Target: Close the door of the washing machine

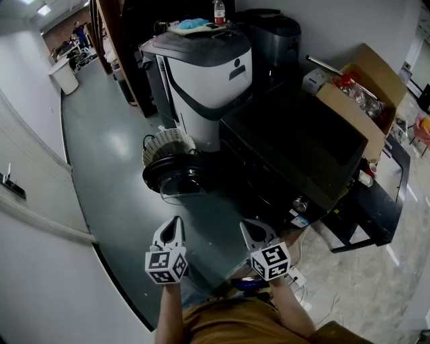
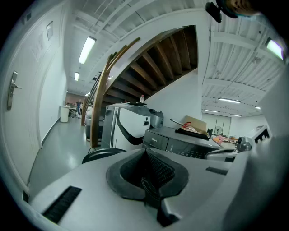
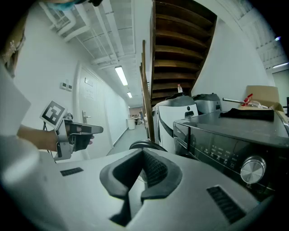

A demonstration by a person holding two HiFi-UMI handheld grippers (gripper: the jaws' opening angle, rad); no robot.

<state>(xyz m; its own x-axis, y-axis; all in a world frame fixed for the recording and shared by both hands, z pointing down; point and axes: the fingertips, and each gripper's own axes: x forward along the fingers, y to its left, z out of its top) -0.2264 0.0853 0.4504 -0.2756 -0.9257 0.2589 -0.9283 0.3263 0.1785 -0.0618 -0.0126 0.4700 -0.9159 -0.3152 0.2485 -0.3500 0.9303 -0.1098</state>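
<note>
Door point(image 1: 176, 176) of the washer point(image 1: 295, 144) stood swung wide open, a dark round disc hanging off the left end of the front, over the grey floor point(image 1: 107, 148). You held both grippers low and near your body, well short of that door and touching nothing. Your left gripper point(image 1: 176, 221) had its jaws pressed together and empty. Its own view showed the ribbed pads meeting along a closed seam, with the door's dark rim just beyond them and the washer to the right. Your right gripper point(image 1: 248, 224) sat near it, at about the same height, and its tips met as well, with nothing pinched between them. In the right gripper view the washer's front panel filled the right side, its silver knob point(image 3: 253, 169) close by. Your left hand point(image 3: 45, 137) and its gripper showed at the left edge of that view, with the marker cube point(image 3: 54, 113) above. Behind the door a white ribbed round thing point(image 1: 168, 142) stood against a white machine point(image 1: 208, 80), which stood just beside the washer. A bottle point(image 1: 219, 11) stood and a blue cloth point(image 1: 191, 25) lay on top of that white machine. A cardboard box point(image 1: 368, 87), open and holding red-and-clear packets, showed at the washer's far right corner.
</note>
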